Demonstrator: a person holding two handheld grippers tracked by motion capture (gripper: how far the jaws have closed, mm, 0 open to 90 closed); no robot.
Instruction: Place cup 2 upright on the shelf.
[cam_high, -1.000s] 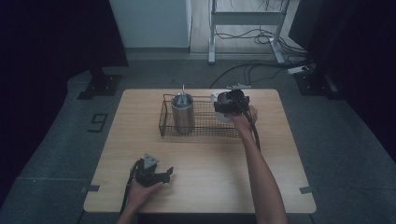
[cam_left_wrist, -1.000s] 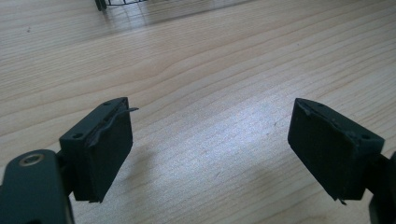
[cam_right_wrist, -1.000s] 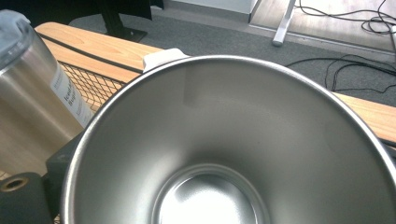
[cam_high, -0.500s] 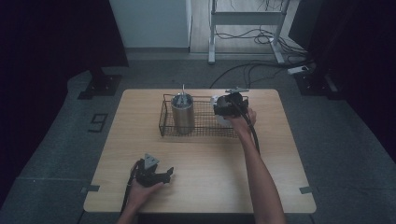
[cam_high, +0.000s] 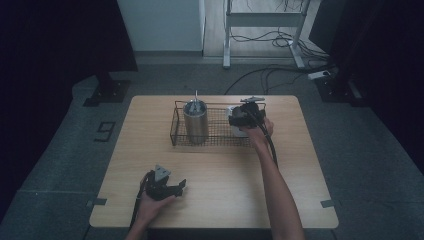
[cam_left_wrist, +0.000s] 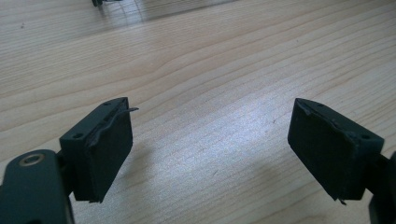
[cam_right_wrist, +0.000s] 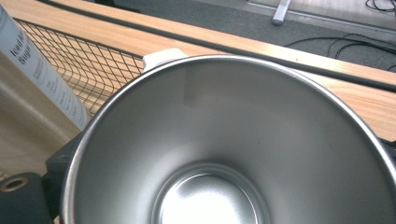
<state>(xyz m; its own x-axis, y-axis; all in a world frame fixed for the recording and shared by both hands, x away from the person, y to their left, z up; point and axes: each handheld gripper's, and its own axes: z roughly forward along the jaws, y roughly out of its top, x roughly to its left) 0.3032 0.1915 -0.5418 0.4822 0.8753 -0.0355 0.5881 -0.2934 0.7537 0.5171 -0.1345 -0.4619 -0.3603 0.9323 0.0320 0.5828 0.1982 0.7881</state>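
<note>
- The cup, steel inside with a white handle, sat in the right end of the wire basket, pinched by the right gripper.
- A steel canister stood upright in the basket's left part, well apart from the cup.
- The left gripper rested on the table near its front edge, well short of the basket, jaws spread with nothing between.

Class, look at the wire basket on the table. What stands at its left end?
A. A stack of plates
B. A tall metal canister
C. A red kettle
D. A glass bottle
B: in the high view a tall metal canister stands upright at the left end of the wire basket.
</note>
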